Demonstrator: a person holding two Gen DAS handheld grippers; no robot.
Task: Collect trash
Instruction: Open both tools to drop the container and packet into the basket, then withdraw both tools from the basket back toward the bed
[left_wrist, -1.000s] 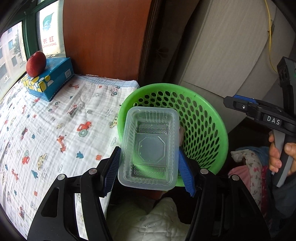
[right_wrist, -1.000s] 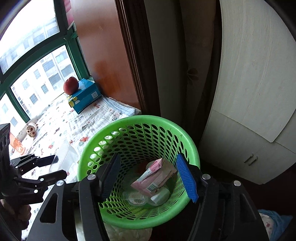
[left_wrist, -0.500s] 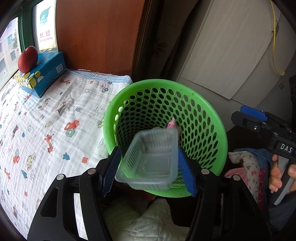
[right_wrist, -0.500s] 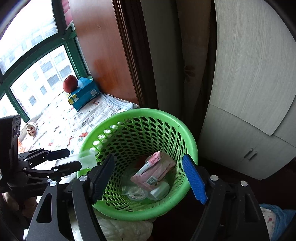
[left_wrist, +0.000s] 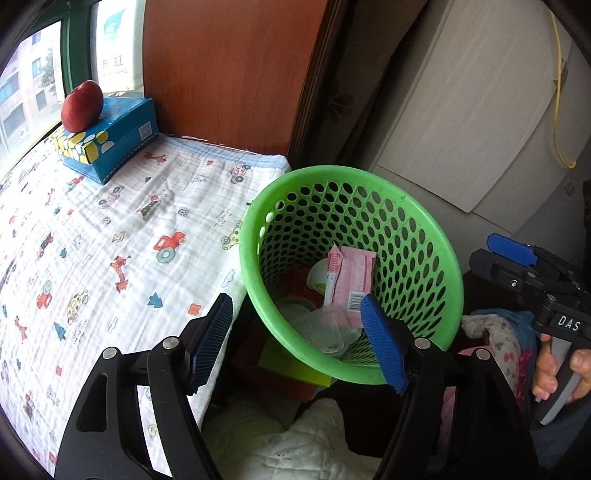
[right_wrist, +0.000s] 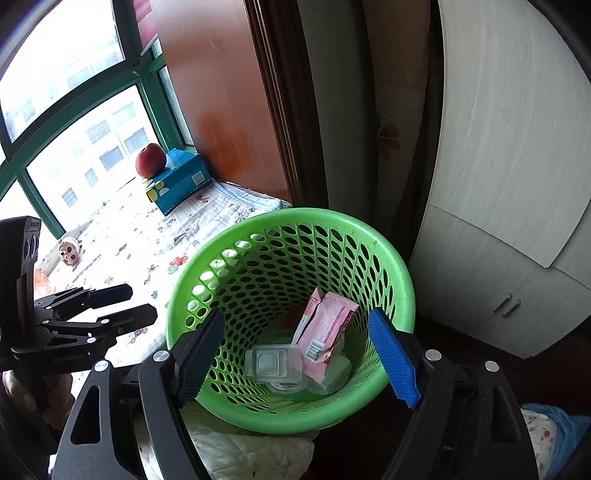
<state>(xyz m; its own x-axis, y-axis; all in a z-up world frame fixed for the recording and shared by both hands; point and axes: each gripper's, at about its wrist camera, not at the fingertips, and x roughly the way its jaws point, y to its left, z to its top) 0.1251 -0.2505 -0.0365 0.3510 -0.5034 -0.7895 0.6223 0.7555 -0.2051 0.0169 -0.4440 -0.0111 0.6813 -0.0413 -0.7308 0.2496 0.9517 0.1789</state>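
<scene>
A green perforated basket (left_wrist: 351, 171) (right_wrist: 295, 215) stands beside the cloth-covered ledge. Inside it lie a clear plastic container (right_wrist: 275, 363) (left_wrist: 321, 328), a pink wrapper (right_wrist: 327, 328) (left_wrist: 351, 280) and some white lids. My left gripper (left_wrist: 295, 299) hovers over the basket's near rim, its jaws opening with nothing between them. It also shows at the left of the right wrist view as the left gripper (right_wrist: 143, 302). My right gripper (right_wrist: 295, 314) hangs over the basket, jaws opening and empty; the left wrist view shows this right gripper (left_wrist: 480, 249) held by a hand.
A red apple (left_wrist: 82, 106) rests on a blue tissue box (left_wrist: 107, 146) at the far end of the patterned cloth (left_wrist: 110, 236). A small toy (right_wrist: 69, 251) lies by the window. A wooden panel and pale cabinet doors (right_wrist: 498, 184) rise behind the basket; bedding lies below.
The clear container, pinched in my left gripper over the basket, has dropped and now lies inside it. Both grippers' jaws have spread wider.
</scene>
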